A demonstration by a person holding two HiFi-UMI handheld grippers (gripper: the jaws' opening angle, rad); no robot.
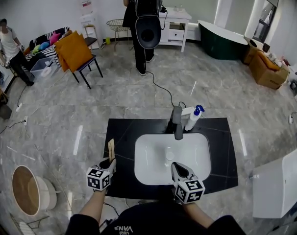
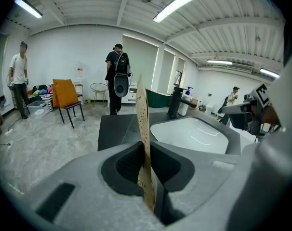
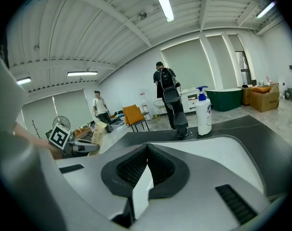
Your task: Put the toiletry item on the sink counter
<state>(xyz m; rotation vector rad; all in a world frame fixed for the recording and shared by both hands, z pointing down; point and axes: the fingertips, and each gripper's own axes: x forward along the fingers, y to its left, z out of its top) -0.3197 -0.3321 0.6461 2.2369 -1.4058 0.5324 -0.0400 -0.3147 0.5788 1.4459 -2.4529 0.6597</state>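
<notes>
My left gripper [image 1: 111, 161] has its jaws clenched on a thin tan pack [image 1: 111, 147]. It stands on edge, upright, its top poking clear above the jaw tips. In the left gripper view the pack [image 2: 142, 114] is pinched low down between the pads. It carries dots and some print that I can't read at this blur, so I'd guess it is a toothbrush pack.

The pack hangs over the bare black strip of the worktop [image 1: 121, 131], between the worktop's left edge and the left rim of the basin [image 1: 153, 155]. That strip is free all the way back. The faucet [image 1: 177, 122] and a pump bottle [image 1: 193, 117] stand just beside each other behind the basin, well apart from the pack. The strip right of the basin is bare too.

My right gripper [image 1: 177, 166] sits over the front rim of the basin. Its jaws are pressed together at the tips with nothing in them, as the right gripper view [image 3: 146, 147] shows.

Beyond the worktop's far edge the floor is open. Past that are an orange chair [image 1: 75, 53] and a person with a backpack [image 1: 143, 23], both far off. A round tub [image 1: 28, 190] stands on the floor off the left edge, and a white unit [image 1: 281, 185] off the right.
</notes>
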